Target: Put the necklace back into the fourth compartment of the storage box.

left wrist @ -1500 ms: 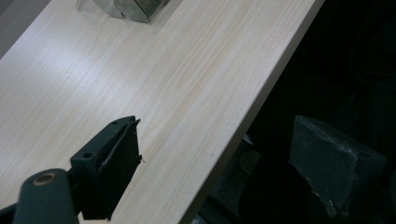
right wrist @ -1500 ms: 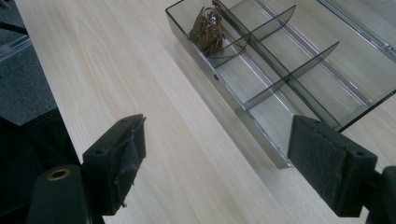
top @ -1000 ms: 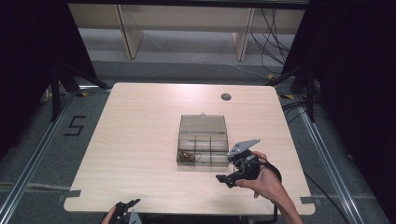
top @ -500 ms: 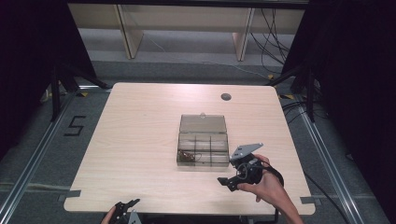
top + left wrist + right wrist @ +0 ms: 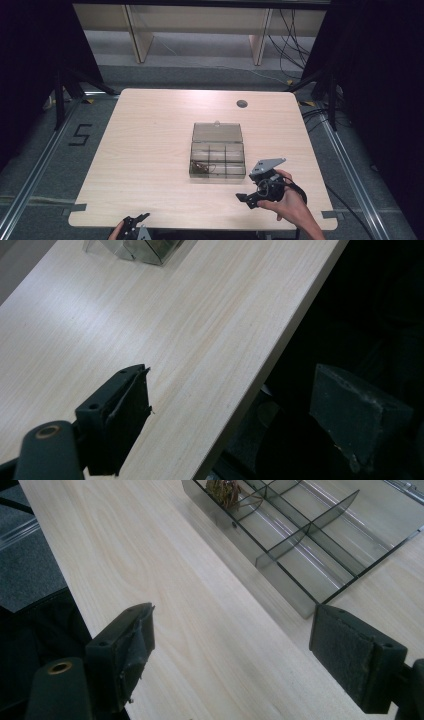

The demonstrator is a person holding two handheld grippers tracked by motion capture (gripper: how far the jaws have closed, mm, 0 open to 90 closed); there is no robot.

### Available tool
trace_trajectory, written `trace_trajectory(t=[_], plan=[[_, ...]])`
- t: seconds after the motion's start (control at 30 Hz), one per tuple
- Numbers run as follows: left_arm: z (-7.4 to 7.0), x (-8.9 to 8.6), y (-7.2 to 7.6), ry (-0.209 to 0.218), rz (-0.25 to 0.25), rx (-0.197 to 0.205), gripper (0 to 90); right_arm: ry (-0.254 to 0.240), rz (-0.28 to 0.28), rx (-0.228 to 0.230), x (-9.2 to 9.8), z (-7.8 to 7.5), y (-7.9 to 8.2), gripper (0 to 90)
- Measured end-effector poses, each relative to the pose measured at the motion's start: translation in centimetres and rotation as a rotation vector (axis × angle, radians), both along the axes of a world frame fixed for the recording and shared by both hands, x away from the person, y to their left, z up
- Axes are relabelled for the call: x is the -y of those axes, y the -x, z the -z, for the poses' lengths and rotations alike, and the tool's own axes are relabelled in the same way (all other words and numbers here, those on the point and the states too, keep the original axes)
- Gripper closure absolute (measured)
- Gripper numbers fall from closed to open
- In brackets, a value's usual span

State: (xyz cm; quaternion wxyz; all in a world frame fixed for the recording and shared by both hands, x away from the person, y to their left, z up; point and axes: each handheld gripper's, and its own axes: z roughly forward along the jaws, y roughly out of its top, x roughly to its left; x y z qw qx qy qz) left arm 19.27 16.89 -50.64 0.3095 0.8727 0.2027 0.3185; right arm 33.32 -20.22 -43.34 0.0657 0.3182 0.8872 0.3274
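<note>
Near the table's (image 5: 150, 150) front edge, the right gripper (image 5: 248, 199) hovers with jaws apart and empty, just beside the open compartment box (image 5: 218, 159). Swinging in low, it could knock the box's light front wall. The left gripper (image 5: 135, 222) waits, jaws apart.

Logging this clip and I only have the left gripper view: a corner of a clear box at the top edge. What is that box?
Observer: A smoky transparent plastic compartment box, lid open, mid-table.
Operator: Anything inside?
Observer: A small brownish tangled item in one corner compartment; the other compartments in sight look empty.
Operator: Where's the right gripper?
Observer: The right gripper is open, just off the box's near right corner, holding nothing.
</note>
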Motion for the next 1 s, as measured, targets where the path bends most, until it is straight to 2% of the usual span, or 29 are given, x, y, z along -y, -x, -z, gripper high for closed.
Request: trace_trajectory(t=[0.07,0.13,0.17,0.2,0.27,0.43,0.53,0.57,0.6,0.63,0.67,0.73,0.77,0.87,0.93,0.97,1.0], plan=[[0.0,0.0,0.0,-0.002,0.002,-0.001,15.5,0.008,-0.022,0.013,0.2,0.0,-0.1,19.2],[0.0,0.0,0.0,-0.002,0.001,0.000,15.5,0.005,0.004,-0.017,0.3,0.0,0.3,19.1],[0.0,0.0,0.0,-0.002,0.001,0.000,15.5,0.005,0.004,-0.017,0.3,0.0,0.3,19.1],[0.0,0.0,0.0,-0.001,0.001,-0.001,15.5,-0.010,0.008,-0.014,0.2,0.2,0.3,19.1],[0.0,0.0,0.0,-0.002,0.001,0.000,15.5,0.006,-0.017,0.010,0.4,0.3,0.3,19.1],[0.0,0.0,0.0,-0.001,0.001,0.000,15.5,0.007,-0.003,-0.016,0.6,0.3,0.7,19.0],[0.0,0.0,0.0,0.007,-0.006,-0.005,15.5,-0.010,0.002,-0.002,0.6,0.7,0.9,19.0],[0.0,0.0,0.0,0.007,-0.006,-0.005,15.5,-0.016,-0.005,-0.023,0.7,0.7,0.9,19.0],[0.0,0.0,0.0,0.007,-0.006,-0.004,15.5,0.001,0.004,-0.034,0.7,0.6,1.0,18.9],[0.0,0.0,0.0,0.007,-0.006,-0.004,15.5,0.003,-0.007,-0.010,0.8,0.8,0.9,18.9],[0.0,0.0,0.0,0.007,-0.006,-0.004,15.5,0.003,-0.007,-0.010,0.8,0.8,0.9,18.9],[0.0,0.0,0.1,0.009,-0.007,-0.004,15.5,-0.011,0.003,-0.024,0.8,1.0,1.1,18.7],[0.0,0.0,0.1,0.008,-0.006,-0.005,15.5,0.004,0.004,-0.024,0.9,0.9,1.1,18.6],[0.0,0.0,0.1,0.009,-0.006,-0.005,15.5,0.001,0.003,-0.036,1.0,1.0,1.3,18.5],[0.0,0.0,0.1,0.010,-0.007,-0.006,15.5,-0.012,0.007,-0.015,1.0,1.2,1.3,18.3],[0.0,0.0,0.1,0.009,-0.007,-0.005,15.5,-0.002,0.002,0.011,1.2,1.3,1.3,18.4],[0.0,0.0,0.1,0.010,-0.007,-0.005,15.5,-0.002,0.002,0.011,1.2,1.3,1.3,18.4]])
